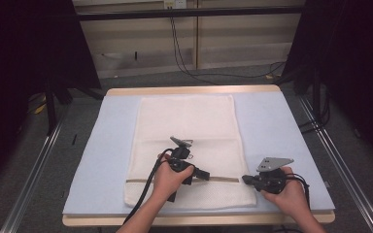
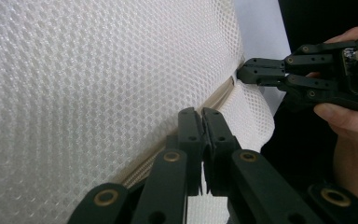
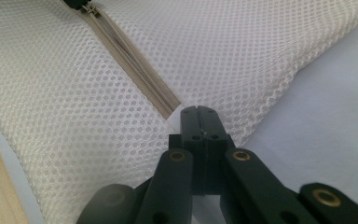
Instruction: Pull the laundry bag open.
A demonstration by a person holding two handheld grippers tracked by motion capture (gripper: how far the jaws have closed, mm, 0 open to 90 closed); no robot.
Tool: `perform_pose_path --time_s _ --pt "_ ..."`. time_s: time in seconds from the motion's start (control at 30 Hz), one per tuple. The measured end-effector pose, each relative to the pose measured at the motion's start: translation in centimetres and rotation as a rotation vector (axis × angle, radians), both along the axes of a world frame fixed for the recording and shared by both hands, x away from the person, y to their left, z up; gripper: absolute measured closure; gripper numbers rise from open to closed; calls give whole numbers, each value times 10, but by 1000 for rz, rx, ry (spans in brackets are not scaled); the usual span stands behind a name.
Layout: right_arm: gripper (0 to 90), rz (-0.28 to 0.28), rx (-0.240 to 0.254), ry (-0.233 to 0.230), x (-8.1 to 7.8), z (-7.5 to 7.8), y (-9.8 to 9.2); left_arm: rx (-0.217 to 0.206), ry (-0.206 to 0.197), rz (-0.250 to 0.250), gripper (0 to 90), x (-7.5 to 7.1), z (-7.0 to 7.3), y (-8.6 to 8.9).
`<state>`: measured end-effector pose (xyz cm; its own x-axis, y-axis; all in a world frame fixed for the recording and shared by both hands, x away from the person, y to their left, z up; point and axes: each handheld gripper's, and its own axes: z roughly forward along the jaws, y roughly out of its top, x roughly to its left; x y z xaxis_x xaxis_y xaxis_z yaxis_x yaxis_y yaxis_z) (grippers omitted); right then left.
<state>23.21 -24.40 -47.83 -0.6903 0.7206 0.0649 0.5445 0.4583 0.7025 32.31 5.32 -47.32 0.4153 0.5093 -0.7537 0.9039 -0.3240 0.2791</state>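
White mesh bag (image 1: 187, 145) lies flat on the blue mat (image 1: 272, 131) over the tabletop (image 1: 189, 90), zipper (image 1: 221, 179) running across near its front edge. Left claw (image 1: 205, 174) is closed mid-zipper, apparently pinching the slider. Right claw (image 1: 245, 179) is closed on the mesh at the zipper's right end.

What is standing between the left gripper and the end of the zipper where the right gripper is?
Nothing visible is. The zipper runs flat across the mesh bag from the left gripper, shut on the zipper line, to the right gripper, shut at the zipper's end by the bag's edge.
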Motion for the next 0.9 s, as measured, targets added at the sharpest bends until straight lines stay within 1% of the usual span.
perform_pose_path --time_s 0.07,0.1,0.17,0.23,0.27,0.3,0.33,0.37,0.4,0.43,0.5,0.53,0.57,0.6,0.63,0.67,0.73,0.77,0.8,0.83,0.87,0.9 --pt "900 0 4 0 0 0 0 -5 0 -7 875 0 0 1" --pt "900 1 4 0 0 0 0 -13 1 3 875 -1 -1 0" --pt "900 0 4 -1 0 0 0 1 1 -5 875 0 -1 1" --pt "900 1 4 -1 0 0 0 -5 4 -7 875 1 -2 3" --pt "900 1 3 -1 0 0 0 1 5 -3 875 1 -2 3" --pt "900 2 4 -2 0 0 0 -3 10 -3 875 1 -2 5" --pt "900 3 5 -1 0 0 0 -1 5 -8 875 1 -2 6" --pt "900 3 5 -1 0 0 0 6 1 1 875 1 -2 7" --pt "900 3 4 0 0 0 0 4 4 2 875 1 -2 9" --pt "900 2 4 -1 0 0 0 -3 -3 -7 875 2 -2 11" --pt "900 2 4 -1 0 0 0 -4 7 3 875 1 -1 14" --pt "900 1 4 -1 0 0 0 -1 0 -6 875 2 -2 16" --pt "900 1 4 -2 0 0 0 2 -6 5 875 1 -2 18" --pt "900 1 4 -1 0 0 0 -4 1 8 875 1 -2 20" --pt "900 2 4 0 0 0 0 -8 0 13 875 1 -3 23" --pt "900 2 4 0 0 0 0 -2 0 2 875 2 -2 25" --pt "900 4 4 1 1 0 0 -9 6 11 875 2 -3 28" --pt "900 3 6 1 0 0 0 -1 3 14 875 1 -2 29" --pt "900 1 5 1 0 0 0 -4 0 10 875 1 -3 30" --pt "900 0 4 0 0 0 0 -2 4 19 875 1 -3 31" --pt "900 1 4 0 0 0 0 -2 0 10 875 1 -3 33" --pt "900 3 6 1 0 0 0 -6 8 19 875 1 -2 34"
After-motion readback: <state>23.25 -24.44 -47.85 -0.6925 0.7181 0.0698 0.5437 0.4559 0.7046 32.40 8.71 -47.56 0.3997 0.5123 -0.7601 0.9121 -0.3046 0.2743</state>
